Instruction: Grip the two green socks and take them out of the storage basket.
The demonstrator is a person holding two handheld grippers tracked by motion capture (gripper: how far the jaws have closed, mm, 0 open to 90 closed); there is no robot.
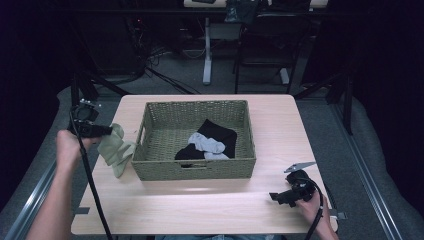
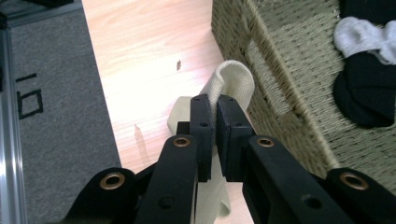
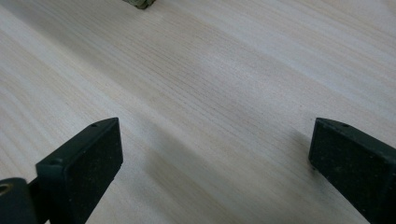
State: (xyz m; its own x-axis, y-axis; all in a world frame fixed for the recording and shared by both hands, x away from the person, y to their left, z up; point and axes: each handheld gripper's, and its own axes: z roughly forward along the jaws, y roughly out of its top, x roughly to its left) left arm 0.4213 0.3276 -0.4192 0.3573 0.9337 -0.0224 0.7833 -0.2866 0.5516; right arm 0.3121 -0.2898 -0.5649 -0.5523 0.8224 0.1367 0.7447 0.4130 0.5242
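Woven wicker forms the rectangular basket [image 1: 150,127] at the centre of my light wooden table [image 1: 200,205]. Inside it I see a black sock [image 1: 220,134] and a pale grey sock [image 1: 206,144] lying on top of the black one, both toward the right half of the basket floor.

Left gripper [image 1: 106,131]: I hold it at the table's left edge, just beside the basket's left wall. Its jaws are clamped together on a pale green sock [image 1: 116,150]. In the left gripper view, a folded loop of this sock [image 2: 233,79] rises above the jaws, and the rest hangs below them. In the high view the sock drapes down outside the basket, close to its left wall; I cannot tell whether its lower end touches the table.

Right gripper [image 1: 274,196]: I hold it near the table's front right, well apart from the basket. In the right gripper view its jaws stand wide apart with nothing between them, bare wood grain [image 3: 210,93] beneath.
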